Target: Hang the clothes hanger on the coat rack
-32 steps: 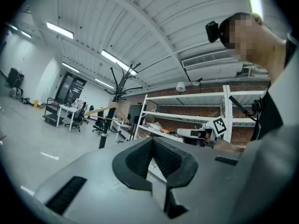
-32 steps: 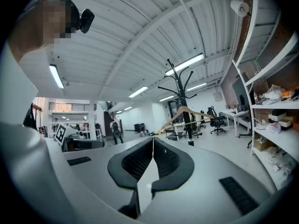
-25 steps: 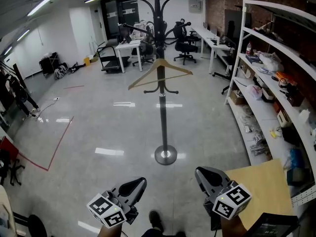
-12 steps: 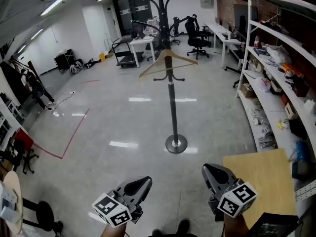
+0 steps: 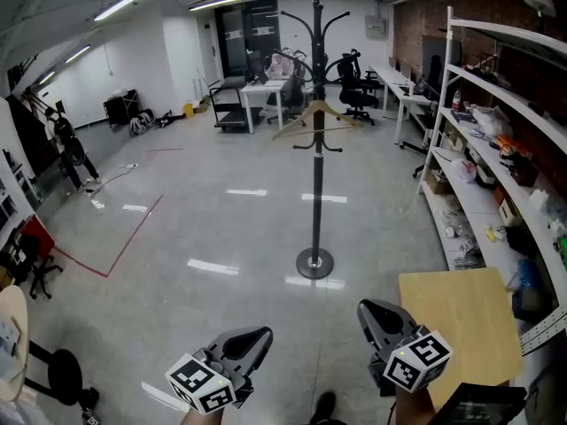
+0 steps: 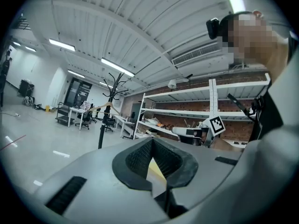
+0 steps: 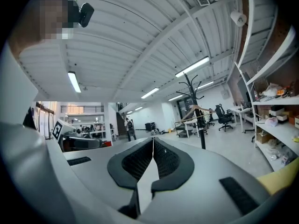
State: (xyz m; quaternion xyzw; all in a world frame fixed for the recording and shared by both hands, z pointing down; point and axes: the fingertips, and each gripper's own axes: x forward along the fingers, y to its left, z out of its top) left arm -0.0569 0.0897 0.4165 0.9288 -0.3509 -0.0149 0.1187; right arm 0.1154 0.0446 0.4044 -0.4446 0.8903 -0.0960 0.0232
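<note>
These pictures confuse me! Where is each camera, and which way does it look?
Head view: on the person's head, facing forward and down; left claw and right claw show.
Left gripper view: on the left claw, facing the shelves; its shut jaws and clothing show.
Right gripper view: on the right claw, facing the room; shut jaws, clothing show.
Shared: all see the coat rack and clothes hanger.

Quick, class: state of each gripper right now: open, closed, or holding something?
Left gripper: closed, holding nothing.
Right gripper: closed, holding nothing.
</note>
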